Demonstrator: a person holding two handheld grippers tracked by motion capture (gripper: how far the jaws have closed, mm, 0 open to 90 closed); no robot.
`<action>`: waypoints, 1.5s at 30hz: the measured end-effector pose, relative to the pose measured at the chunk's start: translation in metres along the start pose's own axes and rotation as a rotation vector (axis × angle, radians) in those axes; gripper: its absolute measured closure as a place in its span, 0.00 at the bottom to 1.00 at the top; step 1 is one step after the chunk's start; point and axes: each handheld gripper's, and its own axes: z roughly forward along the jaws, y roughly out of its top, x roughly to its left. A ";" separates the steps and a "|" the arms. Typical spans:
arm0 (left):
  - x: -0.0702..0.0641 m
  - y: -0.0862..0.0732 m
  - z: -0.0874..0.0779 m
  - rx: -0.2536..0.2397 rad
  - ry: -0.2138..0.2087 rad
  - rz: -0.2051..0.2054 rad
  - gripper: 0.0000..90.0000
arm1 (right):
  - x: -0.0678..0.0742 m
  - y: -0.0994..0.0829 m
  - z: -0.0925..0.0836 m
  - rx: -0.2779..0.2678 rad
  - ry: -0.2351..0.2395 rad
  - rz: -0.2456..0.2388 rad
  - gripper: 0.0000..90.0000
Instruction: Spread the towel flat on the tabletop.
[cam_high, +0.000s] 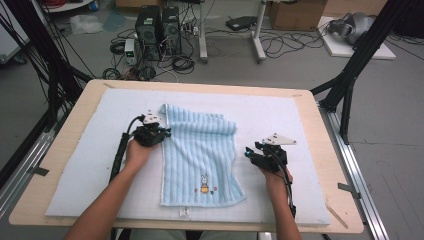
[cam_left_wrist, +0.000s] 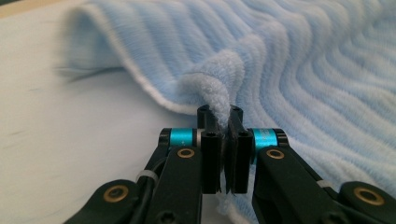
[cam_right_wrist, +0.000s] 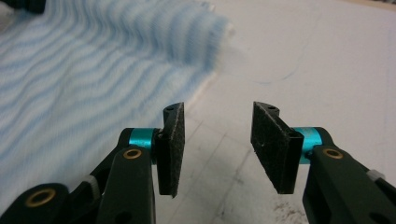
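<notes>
The left gripper (cam_left_wrist: 223, 122) is clamped on a pinched ridge of the light-blue towel (cam_high: 200, 150) at its left edge; the fold hides the pads. The right gripper (cam_right_wrist: 217, 140) stands half open and empty, just off the towel's right edge over the white mat (cam_high: 280, 115). The towel lies mid-table (cam_high: 65, 145), its far end rolled.

Both forearms are bare, with no sleeves. The left gripper (cam_high: 161, 133) is black, with a grey three-cornered plate on top and a black cable trailing back along the arm. The right gripper (cam_high: 248, 152) is built the same, plate and cable included. Each has two flat black jaws with rough dark pads (cam_right_wrist: 170, 147), turquoise collars behind them, brass-coloured rivets at the linkage joints and white cable ties.
</notes>
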 end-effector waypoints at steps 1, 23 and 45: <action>0.006 -0.001 -0.003 -0.019 0.007 -0.032 0.96 | 0.000 0.000 0.000 0.000 0.000 0.000 0.59; 0.024 -0.018 -0.032 -0.074 0.057 -0.116 0.59 | 0.057 0.005 0.023 0.192 0.165 -0.194 0.96; -0.055 -0.052 -0.060 -0.027 -0.165 0.065 0.50 | 0.075 -0.020 -0.020 0.046 0.085 -0.089 0.50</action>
